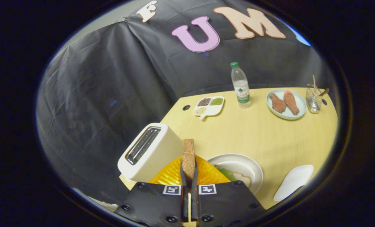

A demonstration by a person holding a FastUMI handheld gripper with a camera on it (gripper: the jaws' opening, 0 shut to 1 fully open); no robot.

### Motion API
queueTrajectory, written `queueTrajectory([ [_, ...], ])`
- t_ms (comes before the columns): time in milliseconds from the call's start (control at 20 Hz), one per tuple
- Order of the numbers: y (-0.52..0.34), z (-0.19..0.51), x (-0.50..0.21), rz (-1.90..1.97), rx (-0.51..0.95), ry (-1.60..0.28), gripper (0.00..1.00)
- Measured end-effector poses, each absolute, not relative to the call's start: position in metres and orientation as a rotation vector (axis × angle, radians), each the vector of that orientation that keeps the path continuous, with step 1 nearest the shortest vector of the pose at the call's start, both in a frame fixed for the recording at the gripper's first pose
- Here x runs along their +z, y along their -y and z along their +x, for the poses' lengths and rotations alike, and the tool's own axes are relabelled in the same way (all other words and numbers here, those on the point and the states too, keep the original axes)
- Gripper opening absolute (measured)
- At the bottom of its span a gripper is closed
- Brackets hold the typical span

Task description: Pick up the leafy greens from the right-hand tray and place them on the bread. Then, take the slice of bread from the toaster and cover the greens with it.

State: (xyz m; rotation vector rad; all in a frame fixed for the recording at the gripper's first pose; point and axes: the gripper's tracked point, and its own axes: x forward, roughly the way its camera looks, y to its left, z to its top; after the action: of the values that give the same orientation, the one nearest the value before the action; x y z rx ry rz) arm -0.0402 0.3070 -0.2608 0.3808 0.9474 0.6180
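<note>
So the claw (189, 171) is clamped narrow on a slice (188, 156) of bread, both fingers pressing its flat sides, and the slice stands upright on edge, poking up past the fingertips. Toaster (149, 152) sits just left of the fingers at the near left corner of the desk (256, 135), tilted in this fisheye, slots on top look dark (can't tell if anything's in them). Right under and behind the held slice there's an orange tray (171, 175) with a ribbed surface, touching or almost touching the toaster. Just right of the fingers is a white plate (241, 162), and on it you can see the greens (227, 172) lying on another bread slice (242, 179), greens toward the fingers side, bread peeking out at the near rim. Further right near the desk's near right edge is a white flat tray (293, 182), bare as far as I can see. Toward the far edge: a small divided dish (208, 107) with beans or grains in its compartments, next to a round hole in the desk; a water bottle (240, 85) with a green cap standing upright; a pale plate (286, 104) with two brownish food pieces; and a wire holder (313, 99) with sticks in it at the far right corner.
</note>
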Motion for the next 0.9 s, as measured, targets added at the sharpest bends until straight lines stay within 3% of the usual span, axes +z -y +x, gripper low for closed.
queueTrajectory([
  [550,-0.281,-0.056,-0.328,0.461,0.513,-1.067,0.06],
  [900,-0.254,-0.062,-0.349,0.423,0.437,-1.093,0.15],
])
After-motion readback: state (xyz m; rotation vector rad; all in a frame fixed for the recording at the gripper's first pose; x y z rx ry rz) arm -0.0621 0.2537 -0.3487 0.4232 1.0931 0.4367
